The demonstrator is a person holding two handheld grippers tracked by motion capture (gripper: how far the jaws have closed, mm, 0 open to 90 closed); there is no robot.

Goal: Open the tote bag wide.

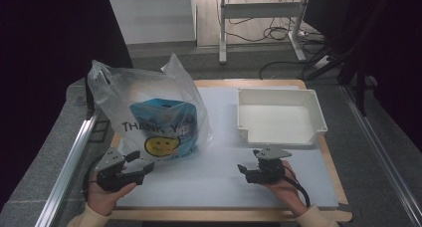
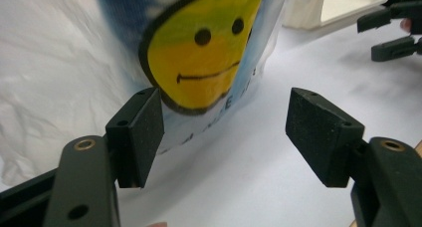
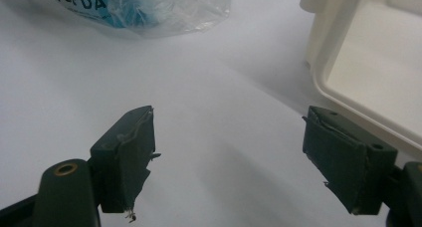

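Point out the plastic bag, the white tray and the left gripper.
bag (image 1: 154, 112), high view, on its printed front.
tray (image 1: 315, 112), high view, on its right rim.
left gripper (image 2: 224, 132), left gripper view, midway between its open jaws.

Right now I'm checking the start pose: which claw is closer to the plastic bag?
The left claw: its tips sit just short of the smiley-face plastic bag. The right claw waits on open mat, below the white tray.
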